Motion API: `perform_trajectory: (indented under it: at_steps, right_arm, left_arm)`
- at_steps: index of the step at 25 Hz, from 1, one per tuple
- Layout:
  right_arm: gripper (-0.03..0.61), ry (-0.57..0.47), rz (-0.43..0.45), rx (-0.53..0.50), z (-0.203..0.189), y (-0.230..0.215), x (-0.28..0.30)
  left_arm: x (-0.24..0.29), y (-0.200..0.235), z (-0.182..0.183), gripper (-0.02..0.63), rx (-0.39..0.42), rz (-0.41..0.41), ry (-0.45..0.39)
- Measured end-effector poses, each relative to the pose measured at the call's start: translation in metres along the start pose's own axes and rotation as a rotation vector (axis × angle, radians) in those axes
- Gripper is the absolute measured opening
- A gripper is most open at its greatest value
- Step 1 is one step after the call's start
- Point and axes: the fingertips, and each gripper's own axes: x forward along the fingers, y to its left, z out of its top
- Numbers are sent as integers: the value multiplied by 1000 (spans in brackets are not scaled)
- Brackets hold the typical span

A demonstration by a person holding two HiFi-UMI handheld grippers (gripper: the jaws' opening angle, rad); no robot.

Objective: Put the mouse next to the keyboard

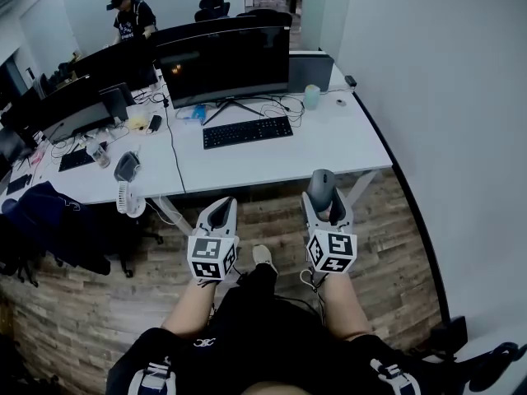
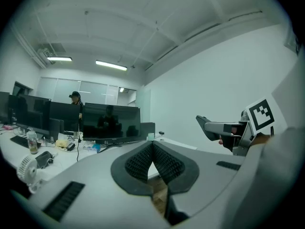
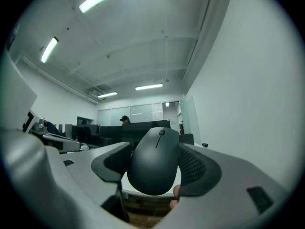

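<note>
The right gripper (image 1: pixel 324 197) clamps the smooth, matte-black domed mouse (image 3: pixel 155 166) between ribbed rubber pads, lower centre-right in the head view, short of the white desk (image 1: pixel 338 146). Best carry it level to the bare top right of the flat black keyboard (image 1: pixel 247 132). The left gripper (image 2: pixel 152 146) has its jaws pressed together, empty.

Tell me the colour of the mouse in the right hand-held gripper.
The mouse is matte black, best seen in the right gripper view.

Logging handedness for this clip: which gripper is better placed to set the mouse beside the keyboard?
Right. The right gripper clamps the mouse; the left gripper is shut on nothing. Bare desk lies right of the keyboard, on the right gripper's side.
</note>
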Motion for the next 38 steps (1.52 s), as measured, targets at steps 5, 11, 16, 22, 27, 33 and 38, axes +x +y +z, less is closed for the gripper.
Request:
perform_trajectory:
  at_steps: [5,11,16,22,27,33,38]
  right_arm:
    - [325,-10,-10,9,-4,-21,42]
    - [326,-17,-10,-15,0,-54,109]
    - [325,-26,-12,-47,12,-84,185]
    - [325,-31,13,-39,25,-111,282]
    - [325,-2,-1,-11,12,-142,354]
    - [325,71,-1,19,-16,-171,421]
    - [325,181,38,28,-56,-191,477]
  left_arm:
    - [53,9,1,12,7,-24,-1]
    - [141,21,14,12,-3,-63,-22]
    - [226,40,29,12,-18,-80,-34]
    - [314,76,45,12,-29,-78,-28]
    - [379,99,53,12,-13,-71,-12]
    - [431,120,52,12,-24,-35,19]
    - [459,135,46,12,-46,40,54]
